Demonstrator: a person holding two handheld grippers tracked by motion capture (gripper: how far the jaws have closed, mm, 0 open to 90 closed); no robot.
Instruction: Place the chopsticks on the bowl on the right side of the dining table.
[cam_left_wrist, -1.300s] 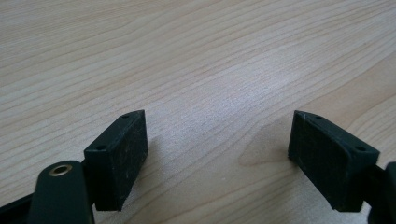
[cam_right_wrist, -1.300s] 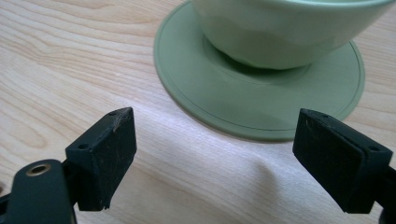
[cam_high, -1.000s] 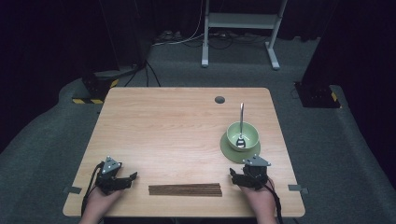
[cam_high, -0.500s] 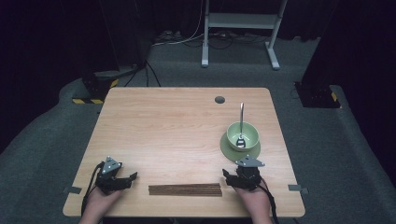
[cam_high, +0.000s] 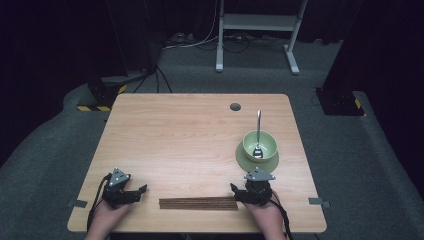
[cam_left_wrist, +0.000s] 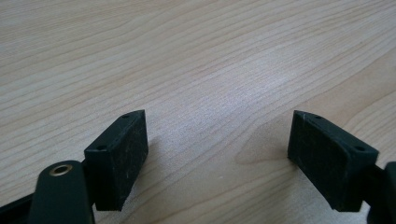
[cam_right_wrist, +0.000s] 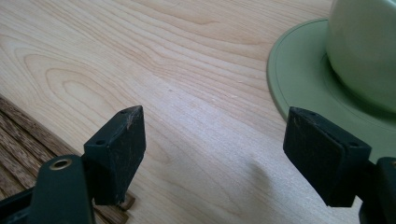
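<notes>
Clearly the right gripper (cam_high: 239, 192) is the nearer one to the chopsticks (cam_high: 198, 203), a dark bundle lying flat near the table's (cam_high: 200, 130) front edge, between the two hands. Its jaws stand wide apart with nothing between them, and in the right gripper view the near end of the chopsticks (cam_right_wrist: 28, 140) sits just beside and partly under the left-hand finger (cam_right_wrist: 119, 149), so the bundle lies off to that side of the gap rather than inside it. The long axis runs across the table from one hand toward the other, roughly in line with the way this gripper points (a grip would probably want the jaws turned to straddle the sticks across their width). On the other side of the fingers, close by, is the green plate (cam_right_wrist: 299, 74) carrying a bowl (cam_high: 259, 144) with a spoon (cam_high: 258, 131) in it. The left gripper (cam_high: 136, 191) rests farther from the bundle's other end, jaws likewise spread wide over bare wood.
</notes>
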